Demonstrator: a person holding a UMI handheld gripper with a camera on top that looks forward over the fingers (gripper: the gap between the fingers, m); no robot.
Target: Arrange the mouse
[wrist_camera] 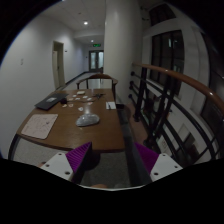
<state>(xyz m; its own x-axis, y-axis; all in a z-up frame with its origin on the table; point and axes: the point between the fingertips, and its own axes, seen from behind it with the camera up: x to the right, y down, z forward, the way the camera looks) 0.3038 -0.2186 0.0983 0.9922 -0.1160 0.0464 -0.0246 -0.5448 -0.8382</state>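
Observation:
A pale grey mouse (88, 119) lies on the wooden table (70, 135), near its right side. A pale rectangular mat (38, 126) lies on the table to the left of the mouse. My gripper (113, 160) is open and empty, held above the table's near end. Its purple pads (79, 156) stand wide apart, and the mouse is well ahead of them, nearer the left finger.
A dark laptop (47, 102) and papers (82, 100) lie farther back on the table. A chair (97, 83) stands at the far end. A railing (165, 95) runs along the right side, and a white pillar (122, 40) stands behind the table.

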